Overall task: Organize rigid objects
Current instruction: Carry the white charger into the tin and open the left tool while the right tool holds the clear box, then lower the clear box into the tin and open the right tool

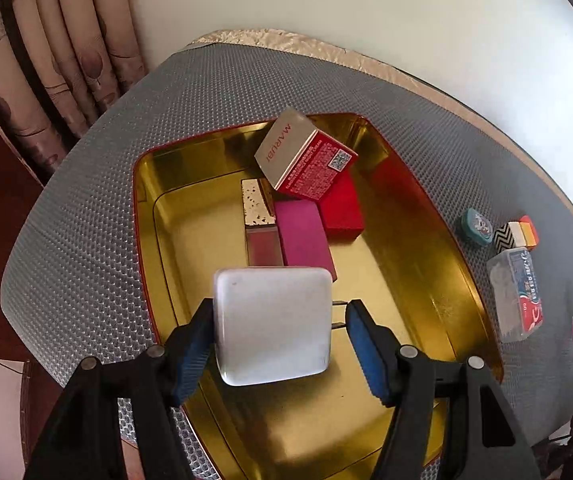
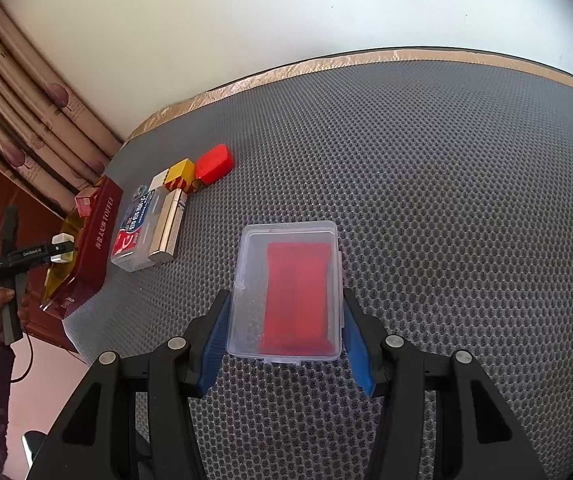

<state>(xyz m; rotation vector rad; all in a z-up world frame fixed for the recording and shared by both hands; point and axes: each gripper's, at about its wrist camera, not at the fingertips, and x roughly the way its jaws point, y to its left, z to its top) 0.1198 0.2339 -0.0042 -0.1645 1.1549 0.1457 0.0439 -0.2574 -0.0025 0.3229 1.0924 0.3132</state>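
My left gripper (image 1: 281,308) is shut on a white charger block (image 1: 274,324): one pad presses its side and the other its prongs. It hangs over the near end of a gold-lined tin (image 1: 190,236) with a red rim. A red-and-silver carton (image 1: 306,156), a red box (image 1: 342,208), a magenta box (image 1: 304,236) and a slim speckled case (image 1: 257,208) lie in the tin. My right gripper (image 2: 285,299) is shut on a clear plastic box (image 2: 246,280) with a red insert, low over the grey mat (image 2: 446,200). I cannot tell whether the box rests on the mat.
Right of the tin lie a teal round tin (image 1: 476,226), a zigzag-and-orange box (image 1: 516,234) and a clear labelled box (image 1: 516,296). The right wrist view adds a red case (image 2: 214,163), a yellow box (image 2: 180,174), a ribbed silver box (image 2: 168,228) and the person's hand (image 2: 2,304).
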